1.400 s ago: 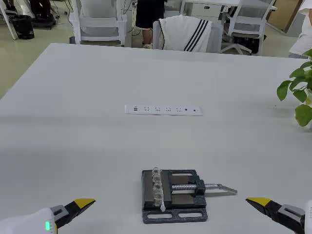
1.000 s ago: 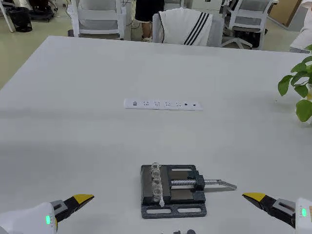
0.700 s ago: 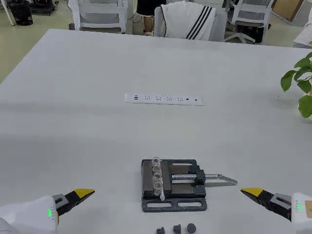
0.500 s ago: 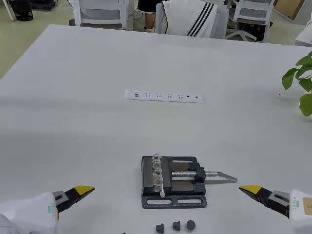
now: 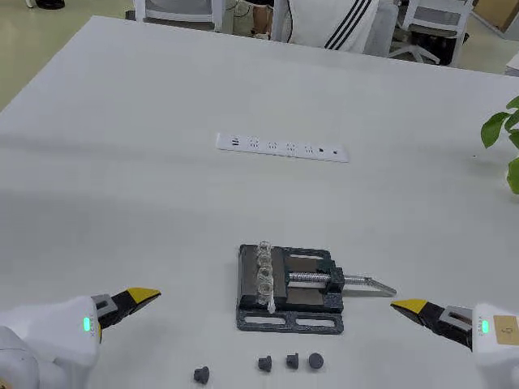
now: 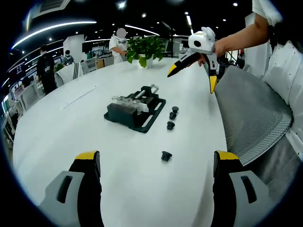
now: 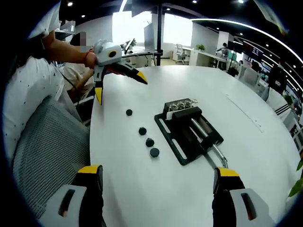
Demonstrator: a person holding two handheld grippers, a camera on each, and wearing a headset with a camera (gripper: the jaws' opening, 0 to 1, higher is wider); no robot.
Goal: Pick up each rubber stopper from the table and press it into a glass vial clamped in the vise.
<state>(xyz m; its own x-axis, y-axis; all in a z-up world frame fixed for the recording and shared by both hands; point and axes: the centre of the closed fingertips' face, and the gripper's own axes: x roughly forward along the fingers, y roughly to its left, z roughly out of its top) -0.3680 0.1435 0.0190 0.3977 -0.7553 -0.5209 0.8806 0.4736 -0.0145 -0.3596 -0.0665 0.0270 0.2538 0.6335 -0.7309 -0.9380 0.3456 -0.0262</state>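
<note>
A dark vise (image 5: 302, 301) stands on the white table near the front and clamps a row of glass vials (image 5: 265, 275). Several dark rubber stoppers lie in front of it, one (image 5: 202, 374) apart to the left and the rest (image 5: 292, 361) close together. My left gripper (image 5: 134, 301) hovers open at the lower left and my right gripper (image 5: 422, 312) open at the lower right, both apart from the stoppers. In the left gripper view the nearest stopper (image 6: 165, 155) lies ahead of the wide jaws, with the vise (image 6: 142, 118) beyond. In the right gripper view the stoppers (image 7: 149, 142) lie left of the vise (image 7: 189, 127).
A white power strip (image 5: 281, 148) lies across the middle of the table. A potted plant (image 5: 507, 138) stands at the right edge. Chairs (image 5: 340, 20) line the far side. A grey mesh chair seat (image 6: 255, 113) sits by the near table edge.
The head camera has tilted down, so the table has shifted up and the stoppers have come into view. Vise and both open grippers hold about the same places.
</note>
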